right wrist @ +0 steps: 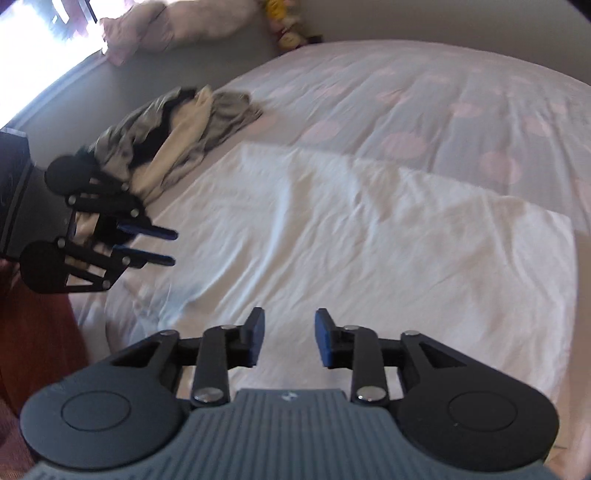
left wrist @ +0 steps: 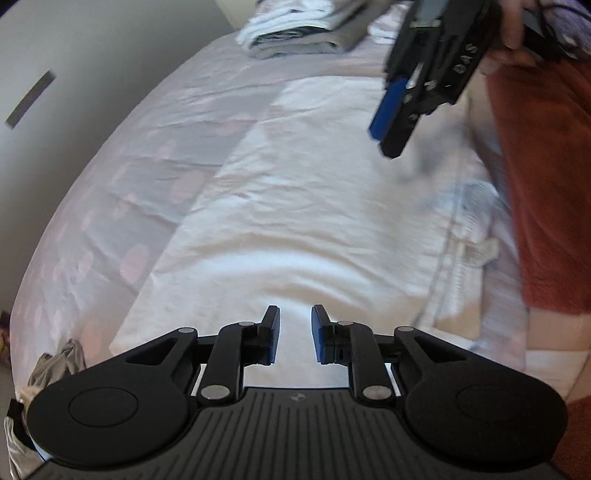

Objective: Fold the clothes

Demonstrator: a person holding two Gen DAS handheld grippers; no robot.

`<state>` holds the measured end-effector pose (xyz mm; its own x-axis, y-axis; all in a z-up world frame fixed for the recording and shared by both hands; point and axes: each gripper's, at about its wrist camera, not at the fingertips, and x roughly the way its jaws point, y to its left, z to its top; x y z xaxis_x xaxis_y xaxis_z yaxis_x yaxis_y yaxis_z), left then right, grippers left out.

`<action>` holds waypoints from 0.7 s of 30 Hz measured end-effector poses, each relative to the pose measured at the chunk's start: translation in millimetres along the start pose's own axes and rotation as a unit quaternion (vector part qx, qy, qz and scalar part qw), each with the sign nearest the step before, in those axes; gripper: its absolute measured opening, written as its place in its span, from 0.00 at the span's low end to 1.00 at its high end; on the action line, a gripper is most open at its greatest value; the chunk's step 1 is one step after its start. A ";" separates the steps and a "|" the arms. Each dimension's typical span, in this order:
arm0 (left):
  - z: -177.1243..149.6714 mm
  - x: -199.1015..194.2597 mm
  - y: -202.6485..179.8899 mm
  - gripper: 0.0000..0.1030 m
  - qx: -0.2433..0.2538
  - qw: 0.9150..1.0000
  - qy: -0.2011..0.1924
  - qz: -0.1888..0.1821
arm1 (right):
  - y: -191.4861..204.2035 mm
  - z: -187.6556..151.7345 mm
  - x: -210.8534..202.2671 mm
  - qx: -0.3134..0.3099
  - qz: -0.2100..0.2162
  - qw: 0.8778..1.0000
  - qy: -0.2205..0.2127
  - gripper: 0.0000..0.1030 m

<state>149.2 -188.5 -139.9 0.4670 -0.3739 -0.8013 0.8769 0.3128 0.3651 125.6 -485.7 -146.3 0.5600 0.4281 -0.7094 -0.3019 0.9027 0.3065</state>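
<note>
**Both grippers over white cloth, nothing held**

Left wrist view: left gripper (left wrist: 295, 334) hangs above the white cloth (left wrist: 295, 221), jaws apart with a narrow gap, nothing between them. The cloth lies spread flat on the bed (left wrist: 122, 192), which has a pale cover with pink spots. Right gripper (left wrist: 388, 133) enters from the upper right, tilted down over the cloth's far part, not touching it — seen side-on and blurred, so its gap cannot be read here. A hand (left wrist: 513, 33) grips its body. A folded stack (left wrist: 295, 31) sits at the far end of the bed. A rust-red blanket (left wrist: 546, 184) runs along the right edge. Grey fabric (left wrist: 55, 365) shows at lower left.

Right wrist view: right gripper (right wrist: 289, 338) above the same cloth (right wrist: 351, 236), jaws spread, wider than the left pair, empty. Left gripper (right wrist: 173, 247) at left, its 2 fingers parted, clear of the cloth. Behind it, a heap of unfolded clothes (right wrist: 177, 129) — grey, cream, black — on the bed (right wrist: 443, 92).
</note>
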 end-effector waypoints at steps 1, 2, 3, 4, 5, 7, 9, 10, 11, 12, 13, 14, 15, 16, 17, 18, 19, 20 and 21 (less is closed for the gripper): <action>1.7 1.1 15.4 0.21 -0.028 1.000 -0.004 0.007 | -11.3 4.3 -5.8 0.019 -0.015 1.000 -0.010 0.41; 2.1 3.8 31.3 0.21 -0.056 0.998 -0.010 0.011 | -25.9 6.8 -9.7 0.034 -0.036 0.999 -0.012 0.41; 0.9 6.9 44.2 0.22 -0.078 0.997 -0.016 0.014 | -41.5 8.9 -13.2 0.048 -0.059 0.997 -0.011 0.42; -0.3 10.0 57.1 0.23 -0.101 0.995 -0.023 0.016 | -57.0 11.1 -16.7 0.063 -0.082 0.995 -0.011 0.43; -2.2 13.9 68.5 0.23 -0.121 0.992 -0.028 0.016 | -74.5 10.0 -19.5 0.085 -0.103 0.991 -0.005 0.43; -8.2 24.1 86.5 0.23 -0.153 0.988 -0.030 0.014 | -110.7 6.4 -24.3 0.136 -0.137 0.981 0.009 0.43; -18.1 34.7 99.2 0.23 -0.182 0.983 -0.029 0.021 | -139.5 4.5 -26.4 0.168 -0.157 0.973 0.015 0.43; -23.9 39.4 104.4 0.23 -0.196 0.980 -0.028 0.020 | -153.5 3.6 -27.3 0.183 -0.166 0.969 0.018 0.43; -29.7 43.9 109.0 0.23 -0.209 0.977 -0.027 0.018 | -161.9 1.9 -26.3 0.190 -0.170 0.967 0.024 0.43; -34.8 48.0 112.1 0.23 -0.218 0.975 -0.022 0.017 | -168.8 -0.1 -24.7 0.195 -0.172 0.965 0.031 0.43; -39.3 51.5 114.3 0.23 -0.226 0.974 -0.017 0.020 | -175.6 -2.1 -23.2 0.201 -0.174 0.963 0.037 0.43; -43.6 54.5 116.4 0.23 -0.232 0.972 -0.011 0.023 | -182.5 -4.0 -21.7 0.206 -0.176 0.962 0.044 0.43; -47.7 56.5 118.2 0.23 -0.234 0.972 -0.004 0.028 | -185.8 -6.6 -19.1 0.210 -0.171 0.961 0.049 0.43; -51.3 58.1 120.2 0.23 -0.236 0.971 0.001 0.033 | -188.1 -9.4 -16.1 0.214 -0.164 0.962 0.053 0.43; -54.2 57.9 123.1 0.23 -0.239 0.970 0.003 0.037 | -190.4 -12.1 -13.2 0.218 -0.156 0.962 0.057 0.43; -57.0 56.2 126.7 0.23 -0.246 0.968 0.001 0.041 | -191.4 -14.9 -9.6 0.221 -0.148 0.962 0.061 0.42; -59.8 54.5 130.4 0.23 -0.253 0.967 -0.001 0.044 | -191.5 -17.2 -5.9 0.223 -0.142 0.962 0.065 0.40; -62.2 52.4 134.3 0.23 -0.260 0.964 -0.004 0.048 | -189.4 -18.5 -0.5 0.221 -0.141 0.963 0.070 0.39; -64.2 50.1 138.3 0.23 -0.270 0.961 -0.007 0.053 | -187.6 -19.2 2.4 0.218 -0.143 0.963 0.071 0.37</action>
<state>286.6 -108.0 -160.0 0.5548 -0.3262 -0.7654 0.6398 0.7553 0.1418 168.8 -654.9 -217.6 0.4522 0.1773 -0.8741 0.2191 0.9279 0.3016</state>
